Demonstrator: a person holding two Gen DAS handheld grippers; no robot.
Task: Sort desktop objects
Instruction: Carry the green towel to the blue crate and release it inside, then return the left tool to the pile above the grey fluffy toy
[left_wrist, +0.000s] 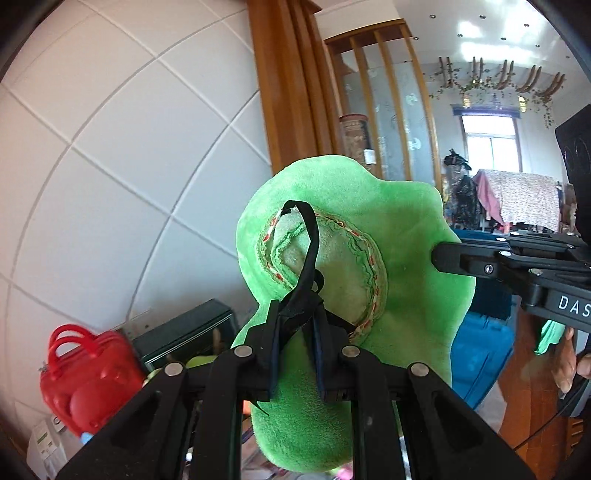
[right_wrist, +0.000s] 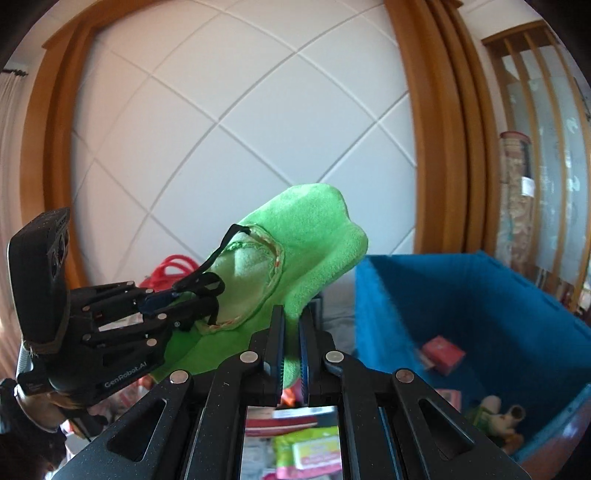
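hanging in the air between the two grippers is a green plush hat (left_wrist: 402, 258), its underside turned to the cameras so the paler lining (left_wrist: 343, 273) and a stitched inner band show. a black strap (left_wrist: 308, 251) loops out of the lining. the left gripper (left_wrist: 295, 350) has its fingers (left_wrist: 271, 343) closed on the hat where the strap bunches up, with strap and green cloth pinched between them. the right gripper (right_wrist: 291, 354) has its fingers (right_wrist: 276, 347) clamped on the hat's brim, a fold of green cloth squeezed in the narrow gap. in the left view the right gripper comes in from the right edge and bites the brim's far side; in the right view the left gripper sits at the left, holding the hat by the strap.

just beside the hat, on the right, stands a blue fabric bin (right_wrist: 480, 295), with a pink box (right_wrist: 443, 354) and a small plush toy (right_wrist: 498, 413) lying inside. a red plastic bag (left_wrist: 81, 376) with handles stands low on the left against a white tiled wall (left_wrist: 129, 147). under the right gripper lies blurred clutter of packets, with a green packet (right_wrist: 306, 450) among them. a person's hand (left_wrist: 569, 365) grips the right gripper's handle.
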